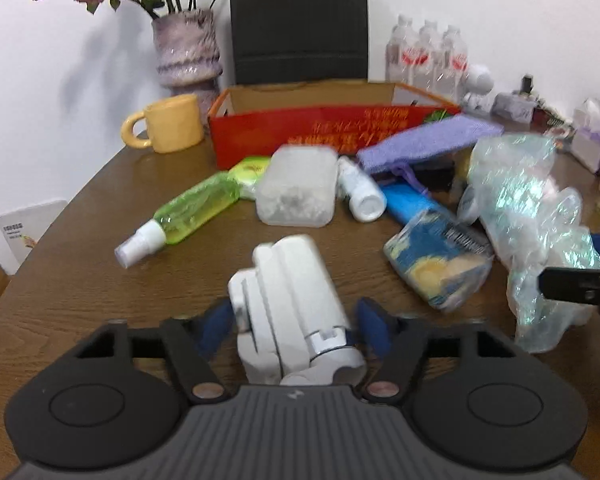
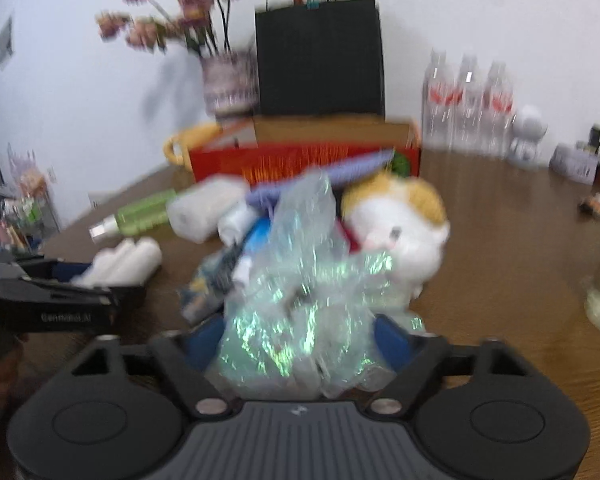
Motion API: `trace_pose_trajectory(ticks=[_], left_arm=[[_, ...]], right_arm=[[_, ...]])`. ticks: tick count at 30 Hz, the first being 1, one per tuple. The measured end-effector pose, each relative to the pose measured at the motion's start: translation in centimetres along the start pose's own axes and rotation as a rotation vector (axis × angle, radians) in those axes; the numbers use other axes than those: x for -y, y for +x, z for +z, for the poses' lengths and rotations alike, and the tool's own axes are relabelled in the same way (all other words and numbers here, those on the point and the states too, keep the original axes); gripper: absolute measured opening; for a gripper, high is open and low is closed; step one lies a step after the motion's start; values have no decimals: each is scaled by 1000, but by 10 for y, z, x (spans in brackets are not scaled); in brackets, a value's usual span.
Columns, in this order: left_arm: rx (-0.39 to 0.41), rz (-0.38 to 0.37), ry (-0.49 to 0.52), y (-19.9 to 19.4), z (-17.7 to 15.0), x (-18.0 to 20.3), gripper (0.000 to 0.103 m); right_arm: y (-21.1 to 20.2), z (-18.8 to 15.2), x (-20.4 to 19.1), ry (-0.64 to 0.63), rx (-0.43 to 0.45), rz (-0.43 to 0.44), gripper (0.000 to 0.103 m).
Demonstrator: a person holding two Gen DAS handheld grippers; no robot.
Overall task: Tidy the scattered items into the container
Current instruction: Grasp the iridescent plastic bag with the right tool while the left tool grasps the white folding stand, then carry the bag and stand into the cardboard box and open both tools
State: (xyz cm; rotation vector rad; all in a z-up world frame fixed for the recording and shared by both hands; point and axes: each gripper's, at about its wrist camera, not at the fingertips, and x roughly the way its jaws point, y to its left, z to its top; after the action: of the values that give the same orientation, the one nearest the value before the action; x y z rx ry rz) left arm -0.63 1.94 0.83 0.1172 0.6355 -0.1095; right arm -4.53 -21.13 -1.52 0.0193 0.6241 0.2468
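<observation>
The left gripper (image 1: 294,326) is sitting low over the brown table (image 1: 80,272) with a white folded gadget (image 1: 296,312) lodged between its blue fingers (image 1: 216,326); the jaws are standing about half open, and both pads seem to be lying against the gadget's sides, so it is looking gripped. The right gripper (image 2: 300,344) is reaching into a crinkly iridescent plastic bag (image 2: 296,300), its jaws standing partly apart with the bag bulging between them; through the blur I cannot tell whether the pads are pressing on it. The red cardboard box (image 1: 332,136) is waiting open at the far side of the table, in front of a black paper bag (image 1: 298,24). Scattered just before it are lying a green spray bottle (image 1: 188,212), a clear lidded tub (image 1: 298,186), a small white bottle (image 1: 362,190), a purple cloth (image 1: 424,142) leaning on the box edge, and a blue and yellow packet (image 1: 436,256). A white and orange plush toy (image 2: 404,224) is sitting just behind the bag. A yellow mug (image 1: 172,124) is standing left of the box, beside a vase (image 1: 188,52).
</observation>
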Motion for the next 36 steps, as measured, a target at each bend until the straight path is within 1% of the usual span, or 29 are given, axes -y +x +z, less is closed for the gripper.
trace_pose_trajectory(ticks=[1, 2, 4, 6, 8, 10, 13, 16, 19, 22, 25, 27, 30, 32, 34, 36], left_arm=[[2, 3, 3, 0, -1, 0, 57], [4, 4, 9, 0, -3, 0, 57], [7, 5, 25, -4, -6, -1, 56], [6, 6, 16, -9, -6, -4, 56], [31, -27, -15, -22, 0, -9, 56], [69, -72, -45, -36, 8, -14, 56], [141, -134, -56, -54, 31, -18, 56], [184, -164, -50, -51, 67, -21, 56], [203, -126, -22, -29, 110, -18, 56], [178, -128, -28, 9, 156, -17, 56], [132, -131, -44, 51, 196, -15, 56], [91, -129, -53, 82, 217, -14, 56], [14, -156, -73, 125, 245, -1, 56], [-44, -165, -84, 153, 257, 6, 56], [-100, -152, -80, 185, 271, 11, 56], [-144, -121, -70, 214, 278, 14, 56]], right_arm=[[5, -3, -1, -7, -21, -1, 54], [4, -5, -3, -17, -13, -7, 40], [-1, -7, -5, -18, -3, -10, 20], [-12, -6, -7, -17, 17, -30, 16], [-32, -1, -11, -26, 78, -47, 15], [-54, 9, -14, -37, 152, -16, 15], [-80, 29, -14, -62, 263, 27, 15], [-80, 60, -4, -77, 318, 24, 16], [-57, 105, 12, -73, 331, -12, 16], [-9, 153, 28, -74, 284, -45, 17], [49, 194, 46, -41, 191, -47, 17], [82, 214, 59, 8, 125, -41, 17], [124, 238, 77, 73, 32, -13, 17], [148, 251, 84, 88, -20, -7, 18], [176, 261, 88, 100, -74, -22, 18], [202, 268, 96, 122, -125, -26, 19]])
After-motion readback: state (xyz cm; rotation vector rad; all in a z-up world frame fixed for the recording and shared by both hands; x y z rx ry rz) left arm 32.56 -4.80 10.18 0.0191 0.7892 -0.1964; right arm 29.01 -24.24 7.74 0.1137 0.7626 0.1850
